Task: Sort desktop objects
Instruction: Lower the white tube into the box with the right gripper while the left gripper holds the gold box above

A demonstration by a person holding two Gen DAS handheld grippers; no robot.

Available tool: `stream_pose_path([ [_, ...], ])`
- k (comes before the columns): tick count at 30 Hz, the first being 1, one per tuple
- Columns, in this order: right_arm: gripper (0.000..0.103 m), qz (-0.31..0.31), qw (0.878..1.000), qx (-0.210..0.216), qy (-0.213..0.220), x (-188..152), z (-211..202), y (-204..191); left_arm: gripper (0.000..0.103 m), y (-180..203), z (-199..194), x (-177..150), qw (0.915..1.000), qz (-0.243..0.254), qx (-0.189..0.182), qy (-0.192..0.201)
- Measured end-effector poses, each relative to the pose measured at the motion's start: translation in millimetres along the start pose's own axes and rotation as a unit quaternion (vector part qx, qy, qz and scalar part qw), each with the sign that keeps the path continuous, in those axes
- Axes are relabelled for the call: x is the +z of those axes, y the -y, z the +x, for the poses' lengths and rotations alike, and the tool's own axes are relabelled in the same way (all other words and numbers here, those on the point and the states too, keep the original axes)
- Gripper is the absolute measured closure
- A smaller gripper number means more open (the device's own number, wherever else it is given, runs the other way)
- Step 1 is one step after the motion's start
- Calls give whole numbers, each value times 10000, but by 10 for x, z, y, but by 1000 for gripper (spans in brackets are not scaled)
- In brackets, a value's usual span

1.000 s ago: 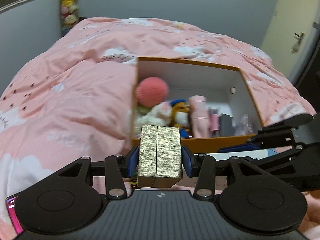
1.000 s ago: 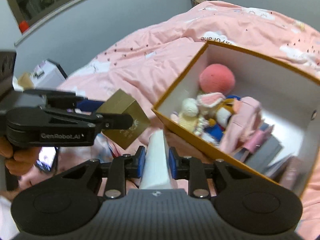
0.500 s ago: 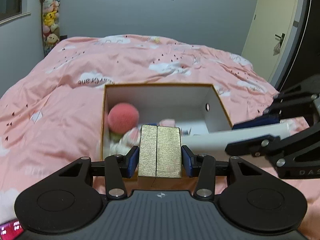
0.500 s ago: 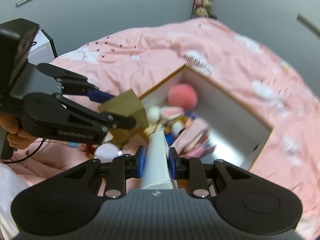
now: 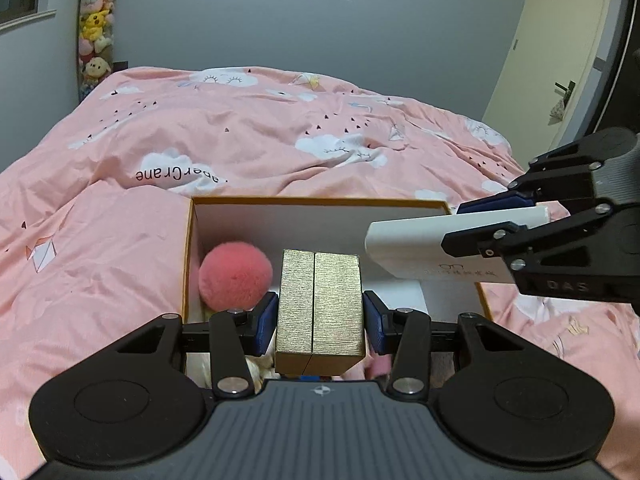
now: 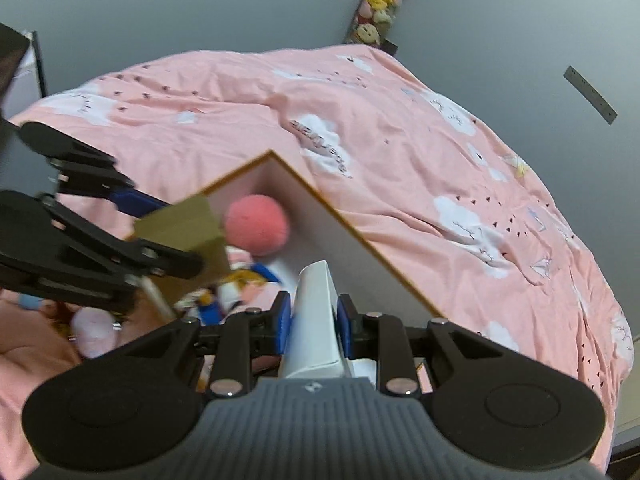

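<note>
Left gripper (image 5: pixel 320 322): matte black linkage arms, silver round rivets at pivots, blue rubber pads (image 5: pixel 266 322) on fingertips. Grey ribbed housing at bottom edge, small white cross-in-circle mark at centre, two large black round discs either side. Right gripper (image 6: pixel 311 322): same build, black arms, silver screws, blue pads (image 6: pixel 283 320), grey ribbed body with same emblem. Seen side-on from left wrist view: stacked black bars, faint embossed letters "DAS" on side plate.
</note>
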State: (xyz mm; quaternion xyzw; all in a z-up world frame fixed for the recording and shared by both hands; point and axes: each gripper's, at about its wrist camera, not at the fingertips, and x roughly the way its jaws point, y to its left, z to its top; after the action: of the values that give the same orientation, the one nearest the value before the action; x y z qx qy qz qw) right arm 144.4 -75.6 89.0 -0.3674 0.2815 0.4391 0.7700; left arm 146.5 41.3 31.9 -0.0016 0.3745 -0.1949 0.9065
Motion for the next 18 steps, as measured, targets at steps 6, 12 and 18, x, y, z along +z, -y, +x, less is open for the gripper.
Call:
stream_pose_path([
  [6, 77, -49, 9996, 109, -261, 86, 493, 187, 51, -94, 137, 85, 9998, -187, 51, -58],
  [12, 77, -51, 9993, 288, -230, 94, 917, 200, 51, -97, 262, 69, 9995, -227, 46, -204],
  [18, 77, -62, 9985, 482, -267, 5, 1183, 208, 51, -60, 329, 45, 9994, -217, 47, -262],
])
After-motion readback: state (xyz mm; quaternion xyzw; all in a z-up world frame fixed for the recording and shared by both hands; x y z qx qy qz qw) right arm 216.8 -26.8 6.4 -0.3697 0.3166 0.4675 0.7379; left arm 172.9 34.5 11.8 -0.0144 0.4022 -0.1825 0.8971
